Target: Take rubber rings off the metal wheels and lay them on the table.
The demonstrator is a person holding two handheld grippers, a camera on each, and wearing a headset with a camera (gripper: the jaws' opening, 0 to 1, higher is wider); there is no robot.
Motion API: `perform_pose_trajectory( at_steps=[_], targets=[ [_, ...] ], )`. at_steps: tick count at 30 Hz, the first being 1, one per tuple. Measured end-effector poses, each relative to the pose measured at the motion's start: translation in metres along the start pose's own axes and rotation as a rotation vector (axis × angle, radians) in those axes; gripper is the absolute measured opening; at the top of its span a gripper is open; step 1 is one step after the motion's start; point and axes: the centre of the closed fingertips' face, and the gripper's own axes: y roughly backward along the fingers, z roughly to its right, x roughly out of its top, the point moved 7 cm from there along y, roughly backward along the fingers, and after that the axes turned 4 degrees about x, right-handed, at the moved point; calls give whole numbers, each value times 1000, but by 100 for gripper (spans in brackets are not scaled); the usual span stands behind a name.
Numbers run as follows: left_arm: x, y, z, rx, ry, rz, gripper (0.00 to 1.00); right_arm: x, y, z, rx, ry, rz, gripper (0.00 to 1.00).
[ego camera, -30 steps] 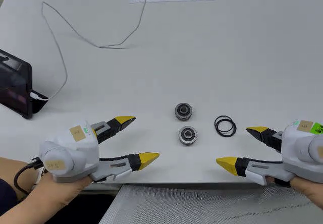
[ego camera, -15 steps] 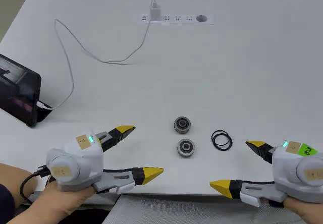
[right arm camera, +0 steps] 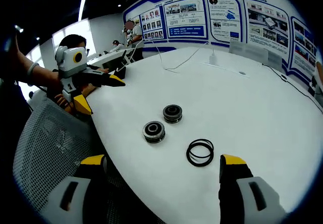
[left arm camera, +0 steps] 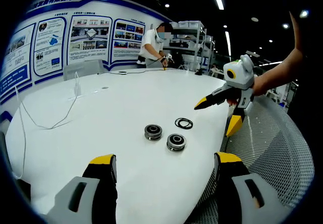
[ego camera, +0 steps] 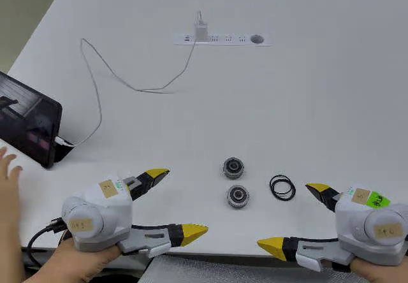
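Two metal wheels lie flat near the table's front edge, one farther (ego camera: pixel 233 167) (left arm camera: pixel 153 131) (right arm camera: pixel 172 113) and one nearer (ego camera: pixel 238 195) (left arm camera: pixel 176 142) (right arm camera: pixel 153 131). Black rubber rings (ego camera: pixel 282 187) (left arm camera: pixel 183 123) (right arm camera: pixel 200 152) lie stacked on the table just right of the wheels. My left gripper (ego camera: pixel 177 204) (left arm camera: pixel 161 169) hovers open at the front left, nothing between its yellow tips. At the front right, my right gripper (ego camera: pixel 294 217) (right arm camera: pixel 160 169) is open too, a little nearer the edge than the rings. Each gripper shows in the other's view, left (right arm camera: pixel 98 94) and right (left arm camera: pixel 218 117).
A power strip (ego camera: pixel 222 39) with a plugged charger sits at the back; its cable (ego camera: pixel 102 79) runs left to a dark tablet (ego camera: pixel 29 127). A mesh chair (ego camera: pixel 210 269) is under the front edge. People stand at the table's far end (left arm camera: pixel 154 45).
The head camera has tilted up, so more of the far table shows. Both grippers have drawn back a little toward the front edge, still open. Wheels and rings lie where they were.
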Motion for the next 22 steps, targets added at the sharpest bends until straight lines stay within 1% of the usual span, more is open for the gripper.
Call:
perform_pose_trajectory(
  at_steps=[5, 11, 22],
  targets=[
    [-2, 1, 1, 3, 3, -1, 81, -1, 1, -1, 2, 6, -3, 93],
    [0, 1, 3, 4, -4, -4, 80, -2, 3, -1, 2, 7, -7, 93],
    [2, 3, -1, 27, -10, 3, 80, 0, 4, 2, -11, 4, 4, 92]
  ],
)
